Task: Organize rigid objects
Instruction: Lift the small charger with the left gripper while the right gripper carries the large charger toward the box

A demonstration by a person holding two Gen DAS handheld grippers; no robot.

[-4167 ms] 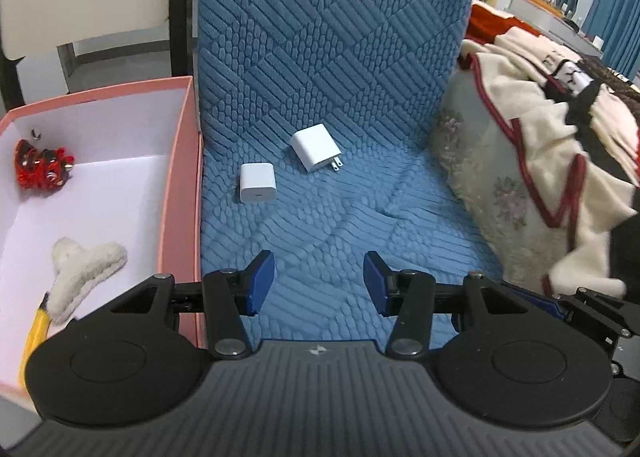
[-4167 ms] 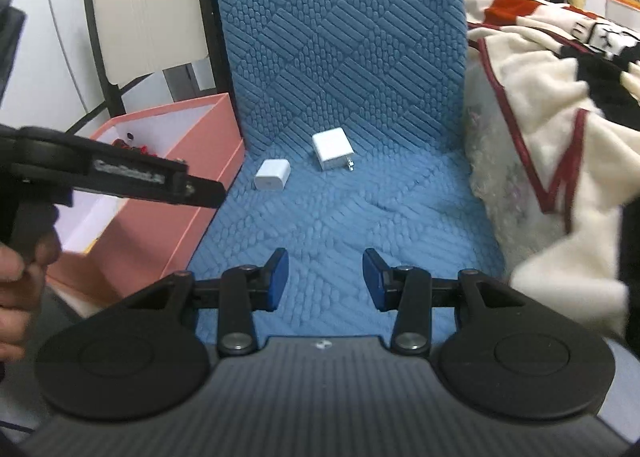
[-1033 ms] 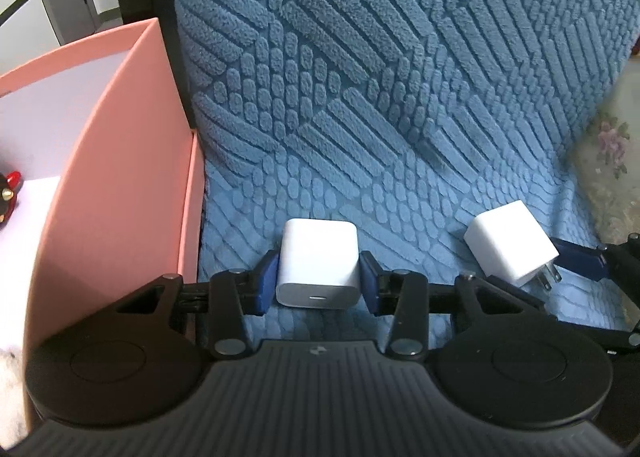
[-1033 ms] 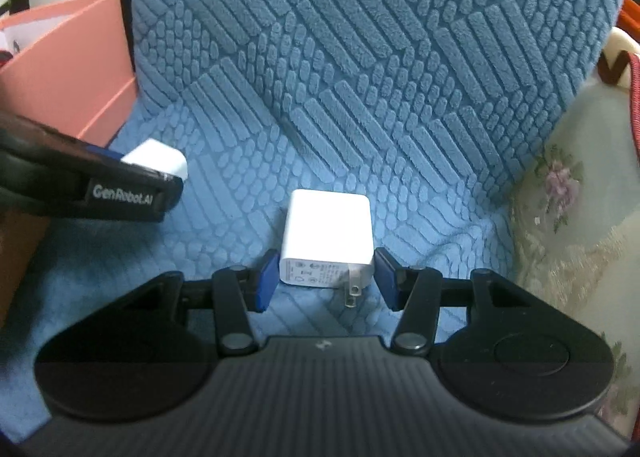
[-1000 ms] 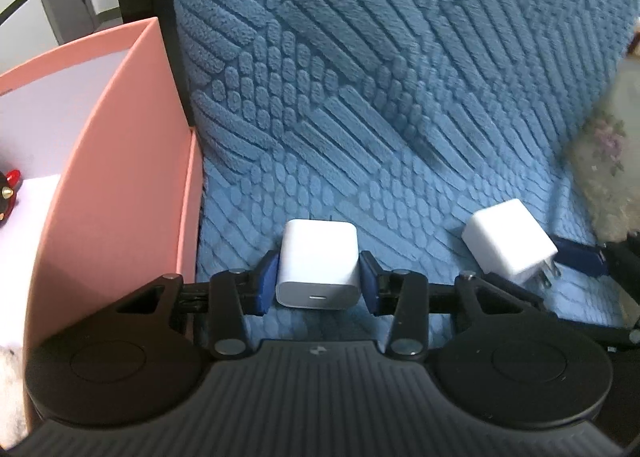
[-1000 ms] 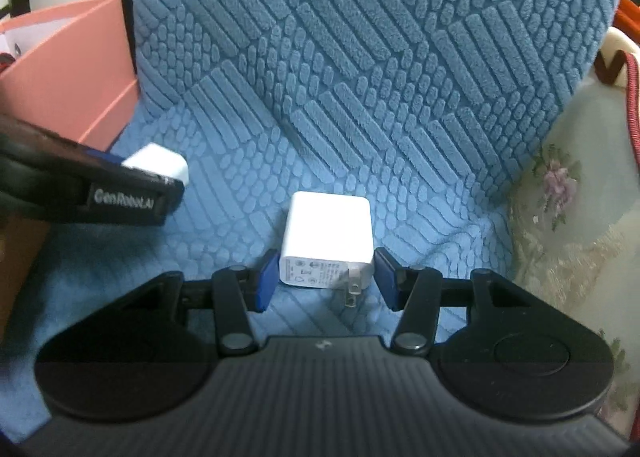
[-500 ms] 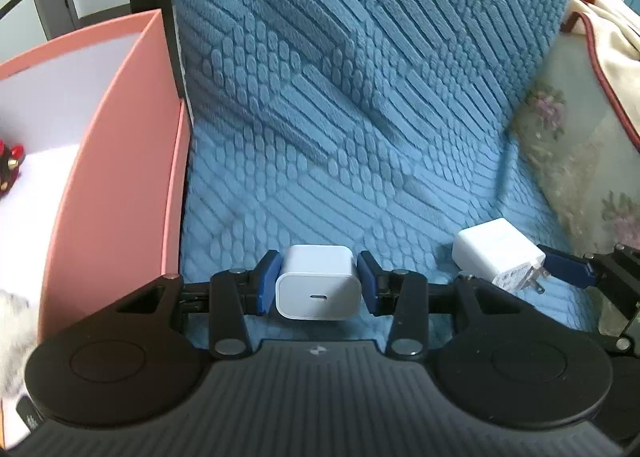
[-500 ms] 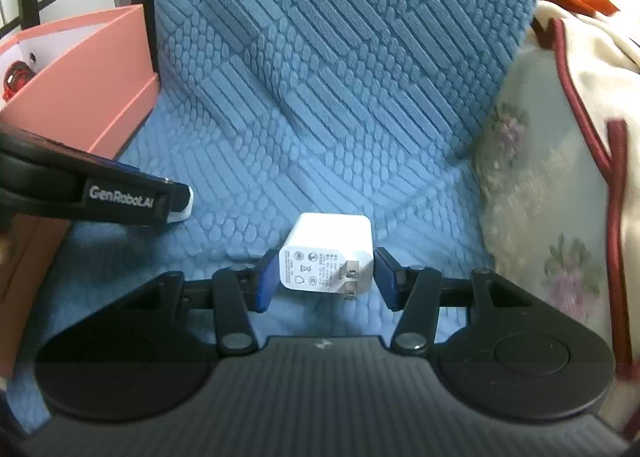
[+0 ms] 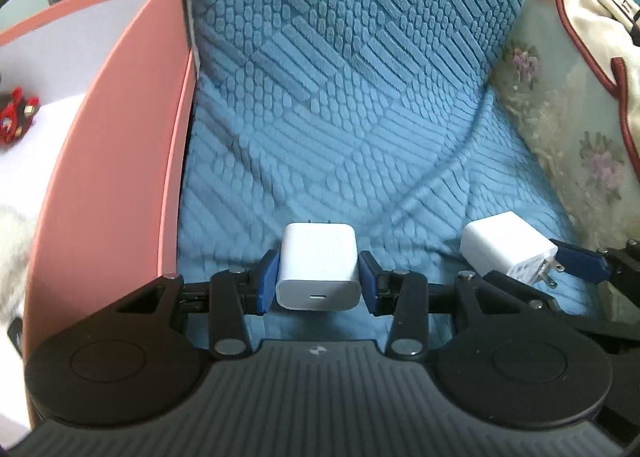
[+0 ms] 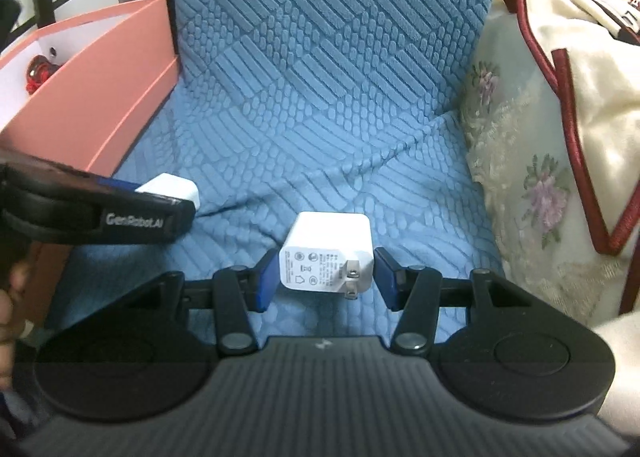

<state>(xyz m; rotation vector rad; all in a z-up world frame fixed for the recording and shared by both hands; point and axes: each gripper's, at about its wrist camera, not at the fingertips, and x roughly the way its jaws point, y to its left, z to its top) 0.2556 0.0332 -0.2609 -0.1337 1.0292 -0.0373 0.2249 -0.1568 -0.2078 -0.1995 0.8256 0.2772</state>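
Left claw (image 9: 318, 281) — black frame, blue pads; pads pressed against the two side faces of a small white rounded-corner plastic charger cube (image 9: 318, 265). Its port face is turned toward the camera, prong tips just visible at its far edge. The cube is held clear above the quilted blue textured fabric cover (image 9: 340, 105).

Right claw (image 10: 324, 279) — same build; blue pads flank a larger white plastic wall charger with folding metal prongs (image 10: 326, 251). The left pad touches the printed face's side; the right pad sits at the opposite edge beside the prongs. The charger is pinched between them, printed label and prongs facing the camera, over the blue cover.

Cross-views: in the left wrist view the larger charger appears at the right, gripped by the right claw's blue pad (image 9: 578, 259). In the right wrist view the left claw's black arm, lettered in white, reaches in from the left with a corner of the small cube showing at its tip.

Salmon-pink cardboard box with white interior (image 9: 120, 161) — stands at the left, its long wall just beside the blue cover. Contents visible: a red beaded ornament (image 9: 16, 113) at the far end; something fluffy and white at the near edge, largely cut off.

Cream floral-patterned cushion (image 10: 532, 185) — at the right edge of the blue cover, with a cream blanket trimmed in dark red (image 10: 592, 105) lying over it.

A person's hand (image 10: 10, 297) is partly seen at the left border, on the left claw's handle.
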